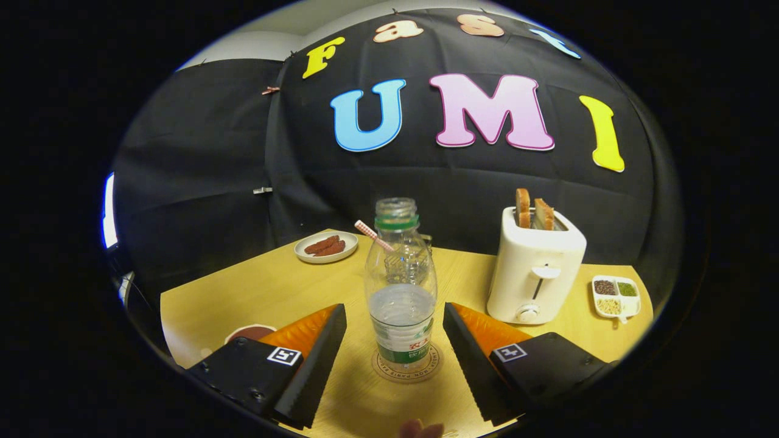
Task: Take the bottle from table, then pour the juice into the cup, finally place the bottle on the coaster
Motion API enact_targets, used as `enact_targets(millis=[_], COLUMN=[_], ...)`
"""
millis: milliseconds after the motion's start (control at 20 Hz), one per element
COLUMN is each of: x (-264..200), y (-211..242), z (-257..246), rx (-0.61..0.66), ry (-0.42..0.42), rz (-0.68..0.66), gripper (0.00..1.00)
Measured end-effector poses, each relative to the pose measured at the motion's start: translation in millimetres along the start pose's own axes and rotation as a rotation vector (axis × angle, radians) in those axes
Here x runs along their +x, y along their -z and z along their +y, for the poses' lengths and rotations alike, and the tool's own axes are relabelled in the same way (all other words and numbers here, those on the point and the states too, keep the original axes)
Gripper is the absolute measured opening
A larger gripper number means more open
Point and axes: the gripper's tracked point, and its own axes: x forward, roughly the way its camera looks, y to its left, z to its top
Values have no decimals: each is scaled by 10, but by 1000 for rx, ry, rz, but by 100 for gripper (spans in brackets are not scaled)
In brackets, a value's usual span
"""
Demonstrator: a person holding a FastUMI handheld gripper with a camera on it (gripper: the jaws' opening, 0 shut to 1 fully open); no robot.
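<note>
Standing upright on the round printed coaster (406,364): clear ribbed plastic bottle (400,286), capless, partly filled, between the spread fingers of the gripper (394,340), neither finger touching it. Judging placement done, backing straight out, keeping both serrated fingers clear of the bottle's sides; glass cup (409,258) with checked straw (373,235) waiting just behind

toaster (535,267) with toast (533,213), sausage plate (326,247), condiment dish (616,296)
</note>
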Motion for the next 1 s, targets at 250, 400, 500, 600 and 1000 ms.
enact_targets(millis=[250, 400, 500, 600, 1000], x=[-543, -844, -1033, -1234, -1892], y=[-374, -574, -748, -908, -1401], z=[-3, 22, 39, 45, 54], rx=[-41, -74, -72, -64, -100], ry=[62, 98, 132, 166, 261], rz=[-37, -45, -58, -71, -116], gripper=[98, 98, 97, 96, 96])
